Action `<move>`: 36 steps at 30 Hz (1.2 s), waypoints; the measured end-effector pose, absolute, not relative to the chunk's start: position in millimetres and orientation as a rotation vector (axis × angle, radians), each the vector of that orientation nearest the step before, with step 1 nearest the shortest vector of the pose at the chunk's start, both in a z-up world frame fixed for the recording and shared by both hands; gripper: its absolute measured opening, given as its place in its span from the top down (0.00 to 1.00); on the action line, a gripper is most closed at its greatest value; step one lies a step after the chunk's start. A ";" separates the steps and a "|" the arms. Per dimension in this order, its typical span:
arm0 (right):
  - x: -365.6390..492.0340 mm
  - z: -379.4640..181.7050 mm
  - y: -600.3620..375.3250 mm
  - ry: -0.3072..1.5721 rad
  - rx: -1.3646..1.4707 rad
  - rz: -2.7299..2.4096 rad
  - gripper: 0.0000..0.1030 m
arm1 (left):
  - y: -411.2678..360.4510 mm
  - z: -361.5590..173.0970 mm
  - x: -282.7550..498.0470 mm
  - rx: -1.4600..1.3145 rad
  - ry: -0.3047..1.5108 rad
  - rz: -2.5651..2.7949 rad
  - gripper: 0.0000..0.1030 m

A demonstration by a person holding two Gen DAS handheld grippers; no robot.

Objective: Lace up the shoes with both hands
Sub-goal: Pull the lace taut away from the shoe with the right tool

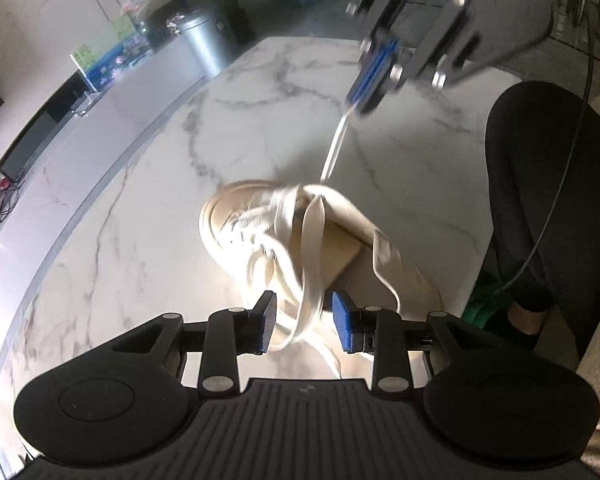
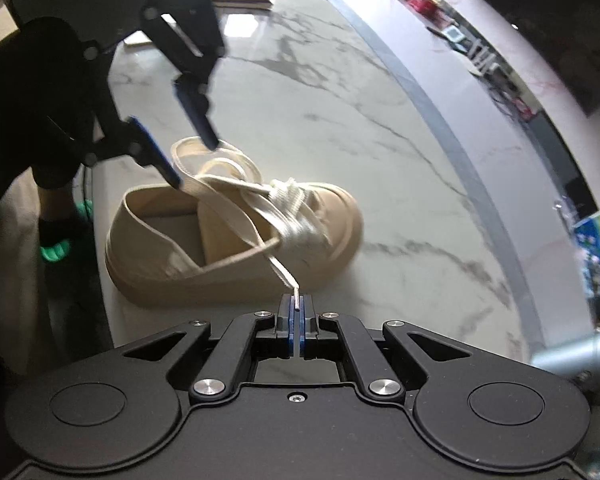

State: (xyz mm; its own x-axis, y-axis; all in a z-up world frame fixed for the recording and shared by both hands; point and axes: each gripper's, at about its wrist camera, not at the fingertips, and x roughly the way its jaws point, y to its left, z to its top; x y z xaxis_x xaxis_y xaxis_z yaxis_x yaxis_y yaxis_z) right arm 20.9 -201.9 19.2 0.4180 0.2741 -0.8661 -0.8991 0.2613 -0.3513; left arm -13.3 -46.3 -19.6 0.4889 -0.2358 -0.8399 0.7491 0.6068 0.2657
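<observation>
Through the left wrist camera: left gripper (image 1: 304, 320) low in frame, jaws parted, blue pads (image 1: 343, 320) clear of the white lace loop (image 1: 308, 280) that hung between them, not clamped on it. Beyond, a beige canvas shoe (image 1: 300, 236) lay on the white marble tabletop (image 1: 140, 208), toe toward the far-left, laces bunched over the tongue. Farther up, blurred, the right gripper (image 1: 364, 96), clenched on the tip of a single lace end (image 1: 334, 148) that ran taut from the shoe's throat up to it. At the right edge, a person's dark-clad leg (image 1: 540, 184) and a black cable (image 1: 560, 200); at the back, a grey cylindrical bin (image 1: 208, 44). Through the right wrist camera: right gripper (image 2: 297, 312) pressed tight together on the thin lace tip (image 2: 288, 280), lace stretched straight to the eyelets. Shoe (image 2: 236, 236) just ahead on the marble (image 2: 400, 160), heel opening toward the left, toe to the right. Above its heel, the left gripper (image 2: 190, 148), fingers (image 2: 198, 114) spread and pointed down, one on each side of the raised loop (image 2: 220, 164); contact with it could not be told. Lower left, a green slipper (image 2: 56, 252) on the floor.
</observation>
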 end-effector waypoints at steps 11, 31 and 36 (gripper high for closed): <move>-3.1 66.9 -235.7 0.756 -1.099 0.714 1.00 | -38.8 -11.2 -17.0 0.676 0.857 -0.623 0.72; -49.9 133.8 -261.0 0.695 -1.141 0.571 1.00 | -50.8 -29.4 6.4 0.645 0.902 -0.574 0.80; -55.4 133.9 -259.1 0.689 -1.137 0.575 1.00 | -47.2 -22.1 -0.6 0.652 0.890 -0.562 0.80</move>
State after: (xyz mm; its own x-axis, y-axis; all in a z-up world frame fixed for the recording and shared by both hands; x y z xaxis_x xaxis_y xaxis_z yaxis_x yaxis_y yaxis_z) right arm -55.4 -259.1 133.9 0.6627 0.0661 -0.7460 -0.7221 0.3206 -0.6130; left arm -0.6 -47.2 -22.1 0.5135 -0.1742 -0.8402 0.6838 0.6746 0.2781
